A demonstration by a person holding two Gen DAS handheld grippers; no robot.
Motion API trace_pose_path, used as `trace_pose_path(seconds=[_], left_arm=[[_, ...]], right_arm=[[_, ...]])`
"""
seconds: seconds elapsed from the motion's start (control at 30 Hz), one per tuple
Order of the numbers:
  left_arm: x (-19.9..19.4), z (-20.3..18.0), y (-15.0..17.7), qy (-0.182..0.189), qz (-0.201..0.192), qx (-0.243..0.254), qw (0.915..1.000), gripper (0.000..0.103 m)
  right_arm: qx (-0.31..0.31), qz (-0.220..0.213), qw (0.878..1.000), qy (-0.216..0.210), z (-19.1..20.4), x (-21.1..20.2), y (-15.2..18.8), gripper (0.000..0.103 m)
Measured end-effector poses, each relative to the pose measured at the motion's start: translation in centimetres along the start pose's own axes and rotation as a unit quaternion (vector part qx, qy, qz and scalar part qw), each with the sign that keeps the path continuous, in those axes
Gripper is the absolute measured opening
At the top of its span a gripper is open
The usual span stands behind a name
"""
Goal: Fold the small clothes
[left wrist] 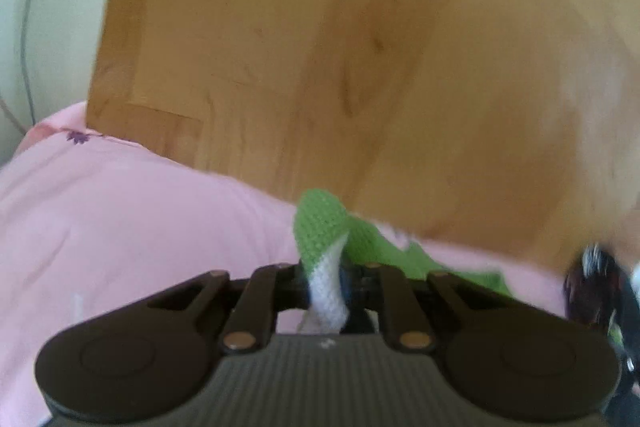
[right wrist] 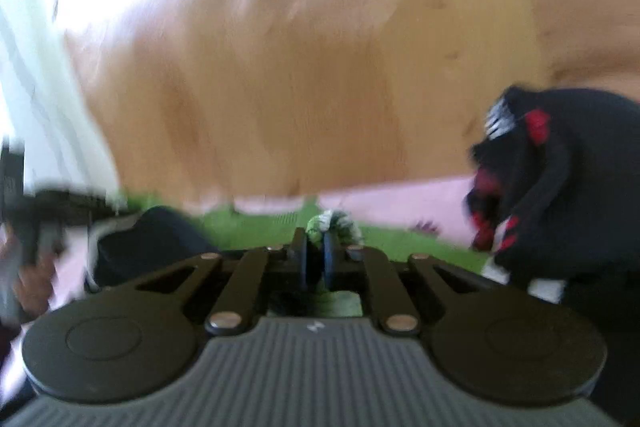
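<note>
A small green knitted garment [left wrist: 326,223] with a white band lies on a pink cloth [left wrist: 120,211] on the wooden table [left wrist: 320,47]. My left gripper [left wrist: 326,281] is shut on its green and white edge, which bunches up between the pads. In the blurred right wrist view, my right gripper [right wrist: 316,259] is shut on another part of the green garment [right wrist: 256,227], a green and white tuft sticking out above the pads. The other gripper's dark body [right wrist: 140,247] shows at the left there.
A black garment with red and white marks [right wrist: 560,179] lies at the right on the pink cloth [right wrist: 400,203]; its edge [left wrist: 596,283] shows at the right of the left wrist view. Pale floor [left wrist: 48,7] lies beyond the table's left edge.
</note>
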State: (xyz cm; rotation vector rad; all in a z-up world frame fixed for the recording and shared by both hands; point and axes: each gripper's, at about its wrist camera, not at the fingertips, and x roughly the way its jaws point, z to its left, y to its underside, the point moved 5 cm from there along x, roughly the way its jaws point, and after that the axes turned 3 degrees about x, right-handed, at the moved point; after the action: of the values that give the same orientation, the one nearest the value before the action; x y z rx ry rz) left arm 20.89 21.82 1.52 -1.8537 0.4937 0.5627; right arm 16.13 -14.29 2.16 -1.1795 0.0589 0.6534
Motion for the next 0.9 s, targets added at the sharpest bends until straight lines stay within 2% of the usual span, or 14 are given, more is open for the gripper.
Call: trace_pose_path(seconds=[0.03,0.07,0.1,0.23,0.3,0.37,0.47,0.53,0.63,0.67,0.7,0.73,0.8,0.9], left_arm=[[0.7,0.2,0.0,-0.026,0.003,-0.001,0.9997,0.043],[1.7,0.4,0.3,-0.084,0.016,0.006,0.9963,0.081],[2.5,0.4,0.8,-0.115,0.027,0.014,0.9929,0.091],[4.2,0.9,2.3,-0.088,0.054,-0.002,0.9946,0.093],[3.8,1.4,2.6,-0.077,0.051,-0.018,0.9956,0.095],[3.6,1.7,2.6,-0.078,0.053,-0.019,0.9953,0.095],[3.6,1.6,2.7,-0.068,0.056,-0.018,0.9960,0.095],[3.3,1.4,3.0,-0.057,0.055,-0.020,0.9967,0.095],[3.1,1.0,3.6,-0.047,0.059,-0.016,0.9970,0.081],[3.2,0.9,4.0,-0.043,0.062,-0.013,0.9971,0.055],[3.3,0.6,4.2,-0.040,0.067,-0.008,0.9969,0.039],[3.5,0.4,4.4,-0.037,0.072,-0.004,0.9967,0.015],[3.5,0.2,4.4,-0.052,0.059,0.000,0.9969,0.013],[4.0,0.4,4.4,-0.061,0.056,-0.006,0.9965,0.013]], right_arm=[[0.011,0.000,1.000,0.021,-0.2,0.2,-0.2,0.019],[0.015,0.009,0.998,0.052,-0.7,0.8,-0.1,0.033],[0.013,0.023,0.997,0.073,-1.0,1.6,0.1,0.045],[0.020,0.024,0.999,0.039,-1.8,1.6,0.6,0.051],[-0.011,0.019,1.000,-0.012,-1.1,1.2,0.8,0.071],[-0.068,0.020,0.997,-0.034,0.0,1.1,1.3,0.079],[-0.179,0.031,0.983,-0.003,1.4,2.8,1.8,0.081],[-0.199,0.043,0.979,0.029,0.8,4.4,1.8,0.081],[-0.119,0.087,0.989,0.027,-2.0,5.6,1.5,0.081],[-0.086,0.101,0.991,0.013,-2.8,5.6,1.7,0.071],[-0.053,0.111,0.992,-0.008,-3.3,5.5,1.7,0.022],[-0.033,0.117,0.992,-0.027,-3.2,5.0,1.6,0.015],[0.014,0.106,0.988,-0.108,-2.1,2.4,0.5,0.013],[0.092,0.098,0.967,-0.218,-0.9,-0.6,-2.1,0.013]])
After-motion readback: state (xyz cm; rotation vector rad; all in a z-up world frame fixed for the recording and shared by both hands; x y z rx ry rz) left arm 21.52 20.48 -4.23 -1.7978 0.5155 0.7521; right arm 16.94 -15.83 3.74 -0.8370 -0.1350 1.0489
